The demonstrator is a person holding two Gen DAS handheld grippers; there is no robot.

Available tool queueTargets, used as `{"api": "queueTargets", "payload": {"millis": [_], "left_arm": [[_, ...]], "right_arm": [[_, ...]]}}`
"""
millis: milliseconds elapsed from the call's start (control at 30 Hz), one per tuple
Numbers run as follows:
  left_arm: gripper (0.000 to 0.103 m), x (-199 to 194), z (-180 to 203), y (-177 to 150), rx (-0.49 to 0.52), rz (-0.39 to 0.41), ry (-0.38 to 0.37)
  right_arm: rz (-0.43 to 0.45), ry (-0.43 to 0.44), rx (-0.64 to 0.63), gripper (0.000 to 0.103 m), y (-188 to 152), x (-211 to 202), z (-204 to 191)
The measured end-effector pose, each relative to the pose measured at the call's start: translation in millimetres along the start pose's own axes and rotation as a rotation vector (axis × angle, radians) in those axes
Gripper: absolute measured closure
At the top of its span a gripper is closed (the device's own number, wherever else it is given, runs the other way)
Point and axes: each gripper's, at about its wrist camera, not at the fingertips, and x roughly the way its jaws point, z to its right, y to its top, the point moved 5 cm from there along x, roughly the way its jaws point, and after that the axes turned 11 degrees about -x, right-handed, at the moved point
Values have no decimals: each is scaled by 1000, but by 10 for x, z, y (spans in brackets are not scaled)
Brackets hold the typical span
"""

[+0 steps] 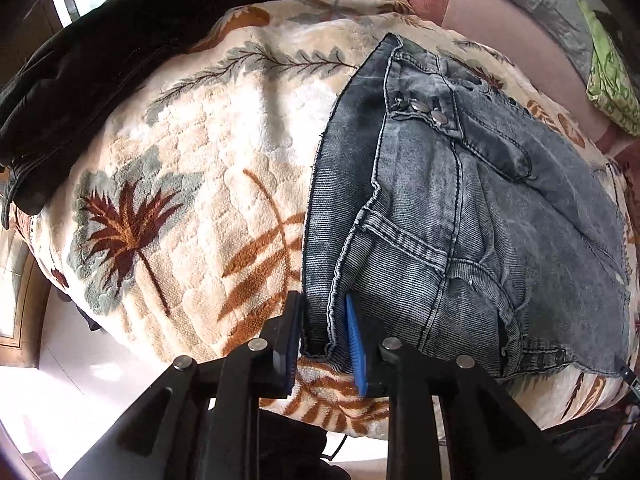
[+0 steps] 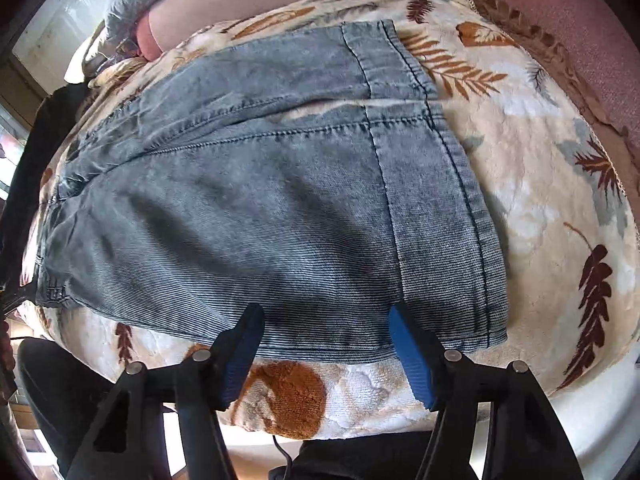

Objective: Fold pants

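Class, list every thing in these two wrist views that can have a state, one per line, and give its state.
Jeans: laid flat on the blanket, legs side by side, not yet folded across.
Left gripper: jaws closing around the waistband edge of the jeans.
Right gripper: jaws wide open, straddling the near leg edge.
Leaf-print blanket: spread out under the jeans.
Black garment: heaped at the blanket's edge.

On the left of the jeans (image 1: 460,208) the leaf-patterned blanket (image 1: 208,152) lies bare, with free room there. A dark garment (image 1: 100,64) closes its far left edge. On the right, bare blanket runs beside the leg hems (image 2: 440,160); beyond stands a pink cushion (image 2: 560,12), perhaps a sofa back.
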Motion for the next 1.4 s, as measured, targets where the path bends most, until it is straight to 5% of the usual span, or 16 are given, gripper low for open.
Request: {"api": "queueTargets", "payload": {"millis": [100,200,333,467,533,567,600,700,900,1033,1200,1400], "left_arm": [[62,-151,-6,52,-17,51,-9],[50,-315,58,56,5,113,-6],[40,-386,265,-16,82,144,-40],[39,-75,451,-93,141,94,-25],[38,183,452,-172,165,17,24],[37,167,487,-178,193,51,41],[37,121,529,-181,212,66,54],[37,-77,684,-119,237,90,-53],[36,-187,906,640,128,123,-173],[36,57,1066,1299,45,75,-253],[36,452,1333,1946,27,64,-243],[36,905,1442,2359,-56,30,-246]], "right_arm": [[67,31,25,35,71,-132,9],[-85,46,17,28,-8,209,31],[-54,85,8,27,155,-1,-15],[68,101,52,26,392,-212,79],[-40,146,92,22,321,88,127],[-113,157,108,22,250,285,144],[-89,146,99,21,257,300,133],[-25,150,84,21,426,75,66],[149,113,127,21,1220,-191,382],[144,111,176,21,1707,-39,641],[110,82,177,22,2135,223,859],[84,61,217,23,2498,507,1148]]}}
